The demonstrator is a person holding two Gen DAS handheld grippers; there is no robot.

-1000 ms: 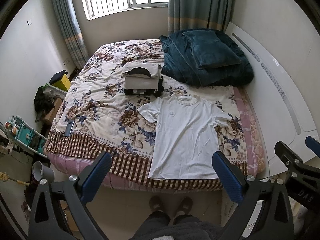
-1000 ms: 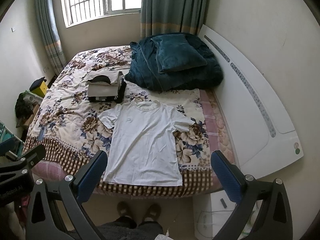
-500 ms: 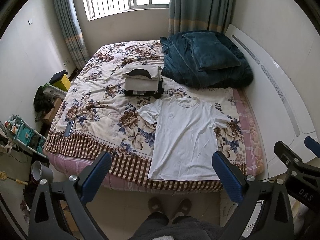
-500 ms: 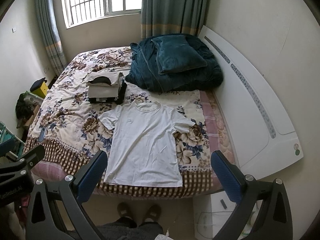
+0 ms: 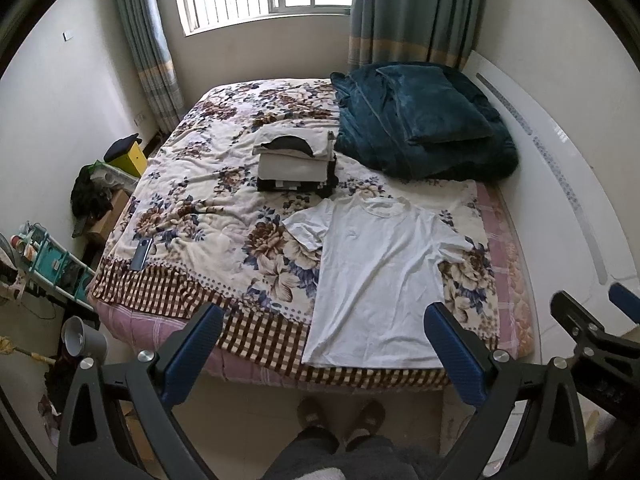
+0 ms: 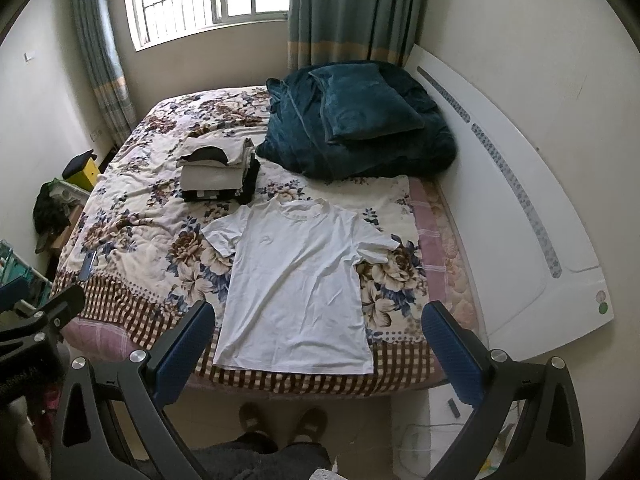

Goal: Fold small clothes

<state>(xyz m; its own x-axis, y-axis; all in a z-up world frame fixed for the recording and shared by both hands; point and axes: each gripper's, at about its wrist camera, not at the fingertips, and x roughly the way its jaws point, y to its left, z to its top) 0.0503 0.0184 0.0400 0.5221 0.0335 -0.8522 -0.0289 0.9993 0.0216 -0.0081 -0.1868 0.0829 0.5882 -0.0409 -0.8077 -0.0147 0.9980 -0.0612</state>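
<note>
A white T-shirt (image 5: pixel 380 276) lies flat and face up on the floral bedspread, collar away from me, hem at the bed's near edge; it also shows in the right wrist view (image 6: pixel 296 280). A stack of folded clothes (image 5: pixel 294 164) sits beyond it on the bed, also in the right wrist view (image 6: pixel 218 174). My left gripper (image 5: pixel 324 352) is open and empty, held above the floor short of the bed. My right gripper (image 6: pixel 320 348) is open and empty, also short of the bed, over the shirt's hem side.
A dark teal blanket with a pillow (image 5: pixel 424 120) is piled at the bed's far right by the white headboard (image 6: pixel 520 216). A phone (image 5: pixel 141 255) lies near the bed's left edge. Clutter and a shelf (image 5: pixel 48 264) stand on the floor to the left. My feet (image 6: pixel 280 420) are at the bed's foot.
Both grippers have drifted back and up a little, so the bed looks slightly lower in view. The shirt and stack have not moved.
</note>
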